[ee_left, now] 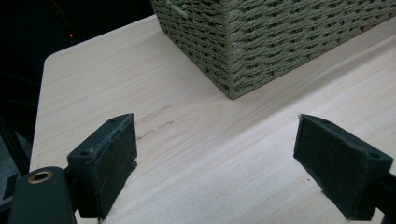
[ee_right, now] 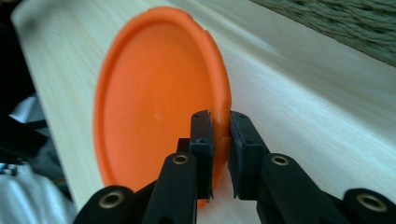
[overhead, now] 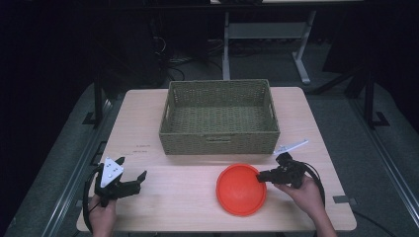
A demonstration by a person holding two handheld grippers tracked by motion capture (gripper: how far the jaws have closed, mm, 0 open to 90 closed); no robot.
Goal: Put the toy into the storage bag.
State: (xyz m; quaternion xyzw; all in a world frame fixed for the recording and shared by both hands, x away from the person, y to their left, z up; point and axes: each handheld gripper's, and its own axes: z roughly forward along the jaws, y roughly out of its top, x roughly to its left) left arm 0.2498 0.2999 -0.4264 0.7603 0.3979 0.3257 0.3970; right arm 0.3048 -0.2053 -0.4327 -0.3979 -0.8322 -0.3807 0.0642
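Note:
An orange plate (overhead: 241, 189) lies on the wooden table (overhead: 188, 182) in front of a woven basket (overhead: 220, 117). My right gripper (overhead: 261, 176) reaches in from the right and is shut on the plate's right rim. In the right gripper view its two black jaws pinch the rim of the orange plate (ee_right: 154, 98), with the right gripper (ee_right: 221, 135) closed on that edge. My left gripper (overhead: 140, 178) rests at the table's front left, open, with nothing between its pads. In the left gripper view the left gripper (ee_left: 215, 158) stands wide apart over bare wood.
The basket (ee_left: 275, 37) is empty and stands at the table's middle back. A white strip (overhead: 292, 146) lies by its right front corner. Small printed marks (overhead: 141, 149) sit on the table left of the basket. Dark floor and a desk frame (overhead: 267, 39) lie beyond.

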